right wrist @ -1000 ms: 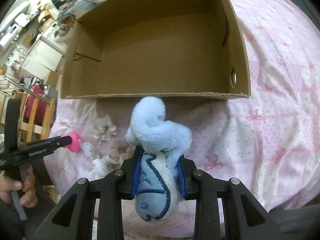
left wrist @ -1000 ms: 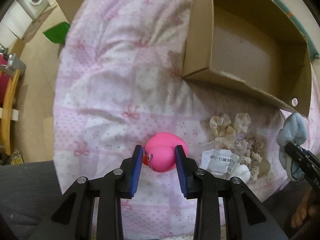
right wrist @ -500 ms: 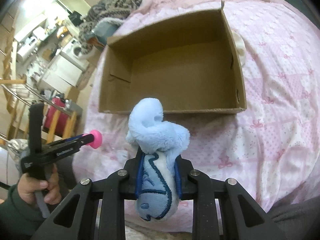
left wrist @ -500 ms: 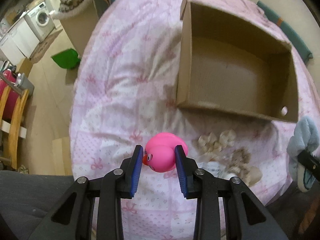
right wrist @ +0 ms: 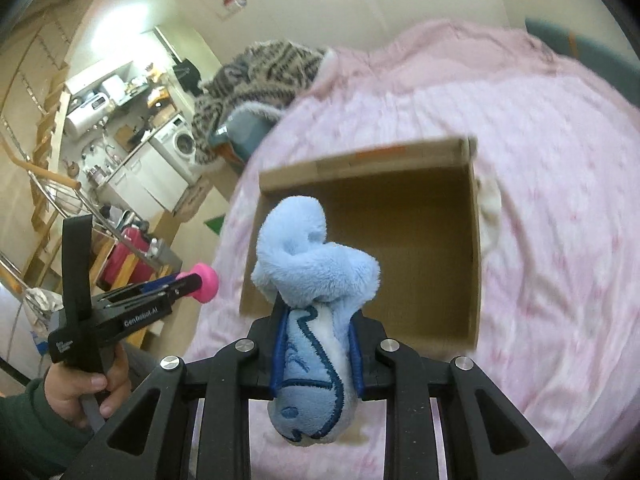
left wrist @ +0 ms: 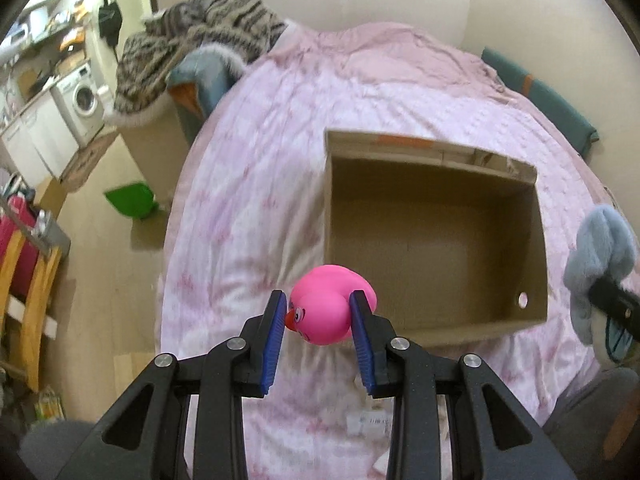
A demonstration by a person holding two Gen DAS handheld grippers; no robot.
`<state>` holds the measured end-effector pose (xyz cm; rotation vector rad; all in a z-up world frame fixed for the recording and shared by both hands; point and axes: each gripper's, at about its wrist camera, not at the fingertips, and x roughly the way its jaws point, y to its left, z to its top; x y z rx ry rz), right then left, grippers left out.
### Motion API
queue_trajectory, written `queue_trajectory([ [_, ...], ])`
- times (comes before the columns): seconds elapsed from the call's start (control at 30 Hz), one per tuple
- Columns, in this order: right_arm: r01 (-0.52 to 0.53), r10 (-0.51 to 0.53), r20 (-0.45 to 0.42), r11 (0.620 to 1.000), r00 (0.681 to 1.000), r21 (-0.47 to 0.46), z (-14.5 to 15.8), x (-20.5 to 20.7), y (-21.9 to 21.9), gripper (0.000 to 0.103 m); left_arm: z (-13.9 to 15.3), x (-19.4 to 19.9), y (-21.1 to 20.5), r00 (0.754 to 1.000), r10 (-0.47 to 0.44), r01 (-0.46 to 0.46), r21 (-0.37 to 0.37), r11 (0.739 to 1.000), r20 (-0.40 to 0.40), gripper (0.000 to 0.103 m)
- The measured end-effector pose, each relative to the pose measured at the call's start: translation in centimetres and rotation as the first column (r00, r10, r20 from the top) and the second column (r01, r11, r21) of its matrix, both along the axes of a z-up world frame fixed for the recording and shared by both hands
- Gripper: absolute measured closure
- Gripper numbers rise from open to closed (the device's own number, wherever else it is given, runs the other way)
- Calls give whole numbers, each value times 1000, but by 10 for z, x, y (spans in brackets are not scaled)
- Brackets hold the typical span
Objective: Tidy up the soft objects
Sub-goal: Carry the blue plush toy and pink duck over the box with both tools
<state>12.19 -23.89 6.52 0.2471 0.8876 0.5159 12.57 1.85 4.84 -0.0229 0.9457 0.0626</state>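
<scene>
My left gripper (left wrist: 319, 310) is shut on a pink rubber duck (left wrist: 330, 308), held in the air above the pink quilt and just left of the near corner of the open cardboard box (left wrist: 536, 248). My right gripper (right wrist: 318, 322) is shut on a light blue plush toy (right wrist: 312, 264) with dark blue stitching, lifted in front of the same box (right wrist: 474, 240). The box looks empty inside. In the right wrist view the left gripper (right wrist: 200, 278) with the duck (right wrist: 206, 278) shows at the left, in a person's hand (right wrist: 86, 394). The plush (left wrist: 600, 256) shows at the right edge of the left wrist view.
The pink bow-patterned quilt (left wrist: 256, 200) covers the bed. A striped blanket (left wrist: 200, 32) lies on a chair past the bed's far end. A labelled packet (left wrist: 368, 424) lies on the quilt under my left gripper. A green object (left wrist: 130, 200) lies on the floor at left.
Both grippers have risen and tilted up with their toys, so the box now sits lower and farther in view. The shell-like clutter on the quilt has dropped almost out of sight.
</scene>
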Motion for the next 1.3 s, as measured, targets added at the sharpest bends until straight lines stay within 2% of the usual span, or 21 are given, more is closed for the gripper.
queue_trajectory([
  [0.17,21,-20,78,1000,997,-3,15,22,1,76,13,23,-11,999,-19,17,23,1000,49,74],
  [0.4,90,-90,76,996,993,8,-8,48,-7,76,6,51,-32,996,-61,57,61,997,72,74],
  [0.53,136,-137,15,990,990,45,-38,59,-14,76,-14,62,-40,995,-67,60,89,994,80,74],
  [0.67,147,-147,-43,989,988,-1,-65,65,-10,76,-39,71,-40,995,-79,76,62,995,56,74],
  [0.87,127,-134,-72,988,988,-91,-87,69,4,75,-65,71,-38,994,-89,87,35,996,58,73],
  [1.07,117,-130,-98,985,987,-129,-100,75,11,75,-68,66,-40,992,-106,101,68,993,72,73],
  [1.3,98,-116,-114,984,987,-150,-107,76,14,74,-76,66,-43,992,-115,113,58,992,47,73],
])
